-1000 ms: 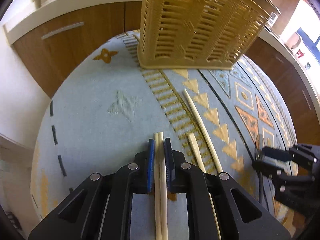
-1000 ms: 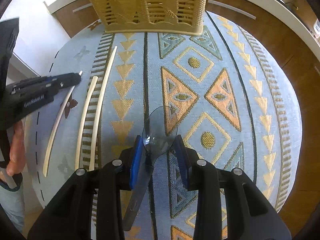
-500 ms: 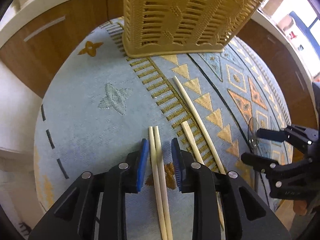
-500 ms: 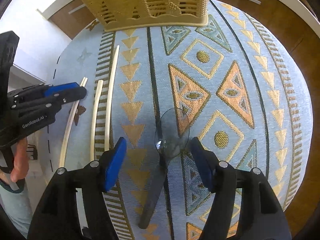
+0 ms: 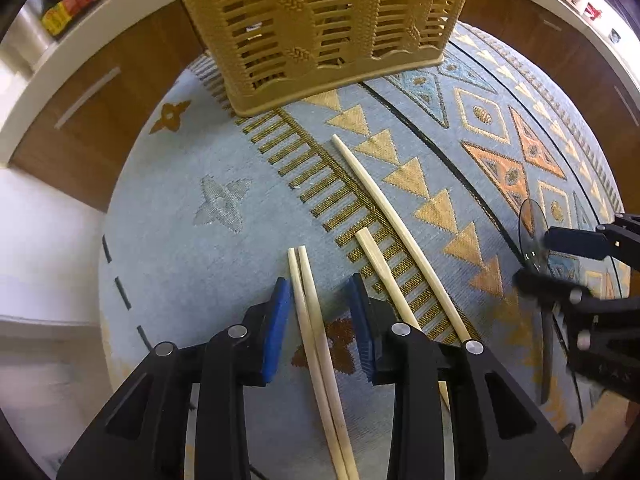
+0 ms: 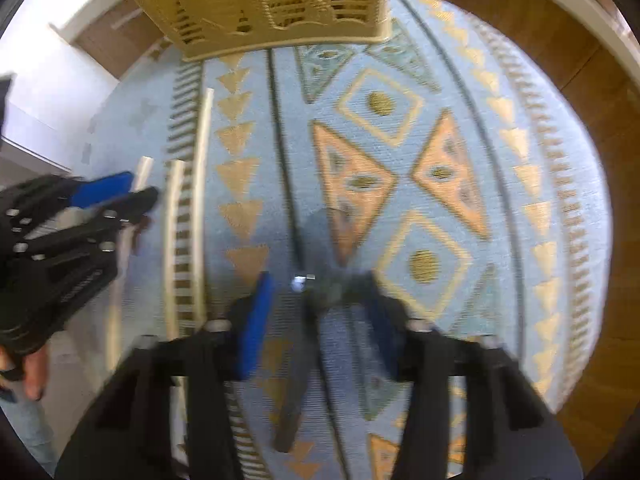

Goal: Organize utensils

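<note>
In the left wrist view my left gripper [image 5: 320,300] is open, its blue pads on either side of a pair of pale chopsticks [image 5: 316,344] lying on the patterned cloth [image 5: 192,152]. Two more chopsticks [image 5: 396,224] lie just to the right. My right gripper [image 6: 316,304] is open around a clear plastic spoon [image 6: 308,320] with a dark handle that lies on the cloth; the right wrist view is blurred. The spoon [image 5: 534,232] and right gripper [image 5: 560,264] also show at the right edge of the left wrist view. A yellow slotted utensil basket [image 5: 320,20] stands upright at the back.
Wooden cabinets with a white countertop [image 5: 100,68] surround the cloth-covered table. Bottles [image 5: 68,0] stand on the counter at the far left. The left gripper [image 6: 116,200] and the hand holding it show at the left of the right wrist view.
Both grippers opened: the left let go of the chopstick pair, the right let go of the spoon. Both have drawn back a little; the right is in motion.
</note>
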A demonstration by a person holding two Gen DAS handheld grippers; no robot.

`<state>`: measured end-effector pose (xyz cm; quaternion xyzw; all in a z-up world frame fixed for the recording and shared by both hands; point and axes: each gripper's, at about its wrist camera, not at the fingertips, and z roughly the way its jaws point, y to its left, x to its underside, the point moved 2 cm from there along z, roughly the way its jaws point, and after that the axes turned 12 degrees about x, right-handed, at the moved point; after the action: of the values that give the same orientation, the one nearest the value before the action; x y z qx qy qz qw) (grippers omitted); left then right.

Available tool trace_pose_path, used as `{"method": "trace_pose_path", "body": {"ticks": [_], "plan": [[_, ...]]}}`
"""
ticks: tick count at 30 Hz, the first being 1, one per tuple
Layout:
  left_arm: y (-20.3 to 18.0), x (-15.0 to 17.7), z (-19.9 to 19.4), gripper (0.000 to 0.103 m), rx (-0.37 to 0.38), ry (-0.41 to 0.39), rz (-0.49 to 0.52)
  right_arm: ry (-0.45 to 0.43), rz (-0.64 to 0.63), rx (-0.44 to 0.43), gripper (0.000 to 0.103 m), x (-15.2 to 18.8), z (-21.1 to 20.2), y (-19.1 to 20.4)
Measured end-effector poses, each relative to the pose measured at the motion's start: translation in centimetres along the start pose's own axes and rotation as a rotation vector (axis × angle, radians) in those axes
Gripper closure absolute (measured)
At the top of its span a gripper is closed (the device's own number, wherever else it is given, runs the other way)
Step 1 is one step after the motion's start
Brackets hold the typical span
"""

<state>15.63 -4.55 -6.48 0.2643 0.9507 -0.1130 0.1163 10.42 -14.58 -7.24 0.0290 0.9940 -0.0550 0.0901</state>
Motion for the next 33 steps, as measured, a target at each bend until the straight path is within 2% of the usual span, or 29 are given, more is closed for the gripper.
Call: {"method": "trace_pose_path", "body": {"ticks": [3,4,5,7,10,14,18,20,22,23,27,28,30,33], "plan": [[-0.3,0.2,0.0,0.079,0.001,-0.015,-0.003,-0.028,-0.002,-0.021,0.074,0.3,-0.1,-0.4],[-0.8,0.4,0.1,0.091,0.0,-0.018,0.006,-0.038,0.007,-0.039,0.074,0.4,-0.2,-0.7],[-1.2,0.6,0.1,0.094,-0.001,-0.026,0.016,-0.052,0.02,-0.066,0.074,0.6,-0.2,-1.2],[-2.0,1.4,0.0,0.095,-0.01,-0.075,0.042,-0.103,0.032,-0.143,0.075,1.0,-0.5,-1.8],[-1.9,3.1,-0.5,0.095,0.01,-0.165,0.035,-0.202,0.033,-0.151,0.075,2.0,-1.5,-2.6],[0.5,6.5,-2.2,0.095,0.168,-0.336,-0.111,-0.376,0.008,-0.183,0.075,4.1,-4.2,-3.0],[1.1,7.5,-6.0,0.095,0.256,-0.516,-0.152,-0.55,-0.041,-0.191,0.075,5.1,-8.0,-2.2],[1.0,7.3,-8.3,0.095,0.275,-0.593,-0.163,-0.611,-0.039,-0.19,0.075,4.8,-9.4,-1.8],[1.0,6.5,-11.5,0.095,0.297,-0.707,-0.166,-0.682,-0.034,-0.188,0.075,4.5,-11.2,-1.6],[0.9,6.1,-13.3,0.095,0.291,-0.772,-0.163,-0.707,-0.033,-0.182,0.075,4.4,-11.7,-1.8],[0.7,3.5,-18.3,0.099,0.287,-0.935,-0.127,-0.807,-0.016,-0.168,0.075,2.1,-14.5,-2.0],[0.5,2.9,-19.2,0.101,0.279,-0.964,-0.111,-0.825,-0.007,-0.17,0.079,1.4,-14.6,-2.1],[0.0,1.7,-20.4,0.101,0.265,-1.005,-0.086,-0.848,0.01,-0.186,0.098,0.1,-15.3,-2.4],[-0.4,0.0,-21.6,0.101,0.267,-1.023,-0.058,-0.867,0.021,-0.19,0.098,-1.7,-16.4,-2.9]]}}
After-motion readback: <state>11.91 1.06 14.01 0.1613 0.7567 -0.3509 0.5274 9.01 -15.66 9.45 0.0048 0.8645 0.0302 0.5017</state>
